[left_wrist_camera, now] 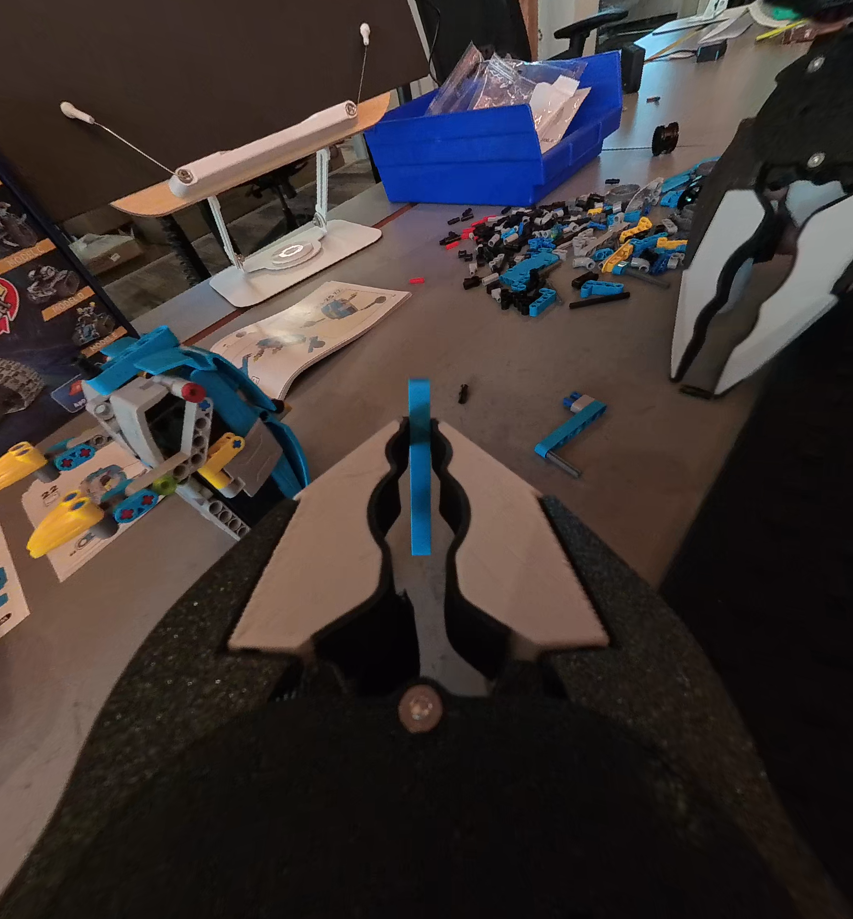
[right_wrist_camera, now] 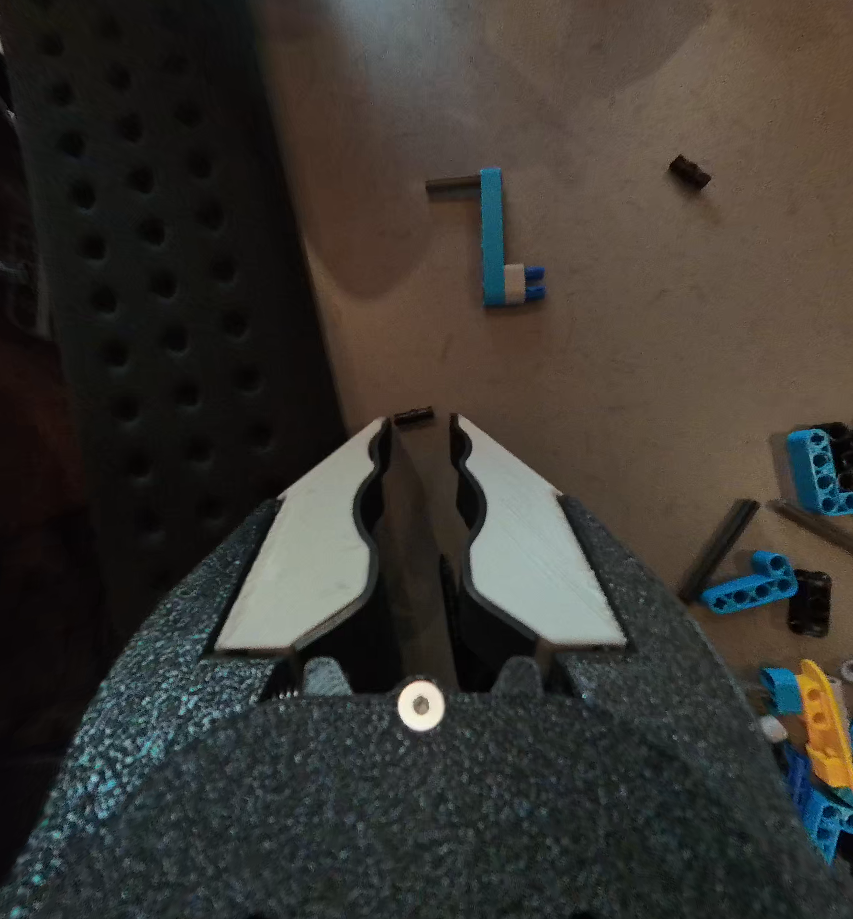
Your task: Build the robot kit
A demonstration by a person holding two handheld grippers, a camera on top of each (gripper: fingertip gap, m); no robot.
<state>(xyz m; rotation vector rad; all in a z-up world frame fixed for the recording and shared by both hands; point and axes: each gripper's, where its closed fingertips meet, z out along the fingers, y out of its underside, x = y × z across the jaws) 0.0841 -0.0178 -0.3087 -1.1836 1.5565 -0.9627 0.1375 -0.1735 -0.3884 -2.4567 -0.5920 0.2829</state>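
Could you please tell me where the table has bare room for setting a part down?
Bare table lies between the booklet, the loose parts pile and the blue crank piece. It is crowded around the pile and the model.

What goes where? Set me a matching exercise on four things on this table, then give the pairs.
Things
1. flat light-blue plastic beam
2. small black plastic pin
3. deep-blue plastic bin
4. light-blue beam with grey axle

States
A. holds clear bags
B. lies alone on bare table
C. clamped in left hand-held gripper
D. at tips of open right hand-held gripper

Pairs: 1-C, 2-D, 3-A, 4-B
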